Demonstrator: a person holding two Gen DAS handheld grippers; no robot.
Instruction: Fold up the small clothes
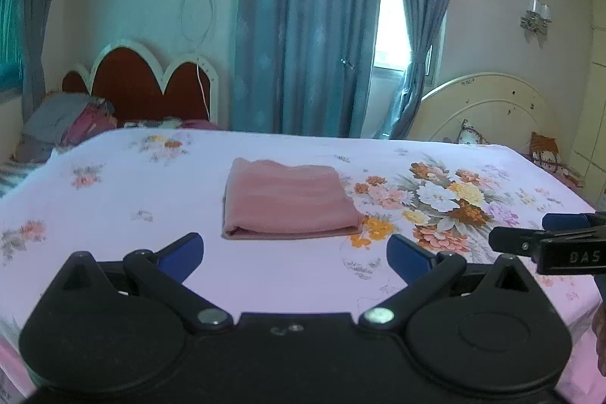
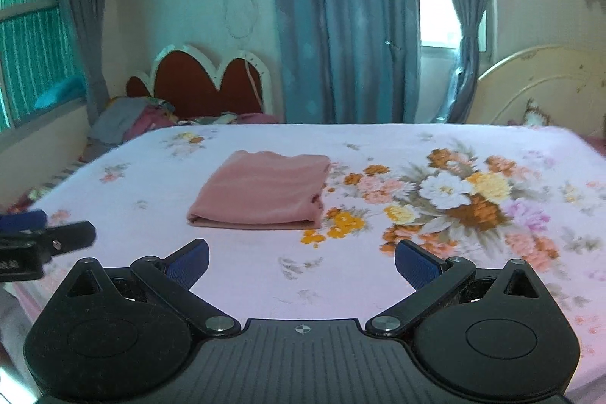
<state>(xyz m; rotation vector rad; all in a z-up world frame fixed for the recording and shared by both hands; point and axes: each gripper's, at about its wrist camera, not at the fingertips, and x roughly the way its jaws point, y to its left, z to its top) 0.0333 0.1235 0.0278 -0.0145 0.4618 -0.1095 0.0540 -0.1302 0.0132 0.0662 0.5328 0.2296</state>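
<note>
A pink garment (image 1: 289, 199) lies folded into a neat rectangle on the floral bed sheet (image 1: 132, 184). It also shows in the right wrist view (image 2: 265, 194). My left gripper (image 1: 295, 252) is open and empty, held back from the garment's near edge. My right gripper (image 2: 301, 262) is open and empty, also short of the garment and a little to its right. The right gripper shows at the right edge of the left wrist view (image 1: 545, 245), and the left gripper at the left edge of the right wrist view (image 2: 45, 237).
The bed sheet (image 2: 473, 146) has a large flower print to the right of the garment. A second bed with a red headboard (image 1: 151, 86) and piled bedding (image 1: 68, 124) stands beyond. Blue curtains (image 1: 303, 25) and a cream headboard (image 1: 488, 108) are at the back.
</note>
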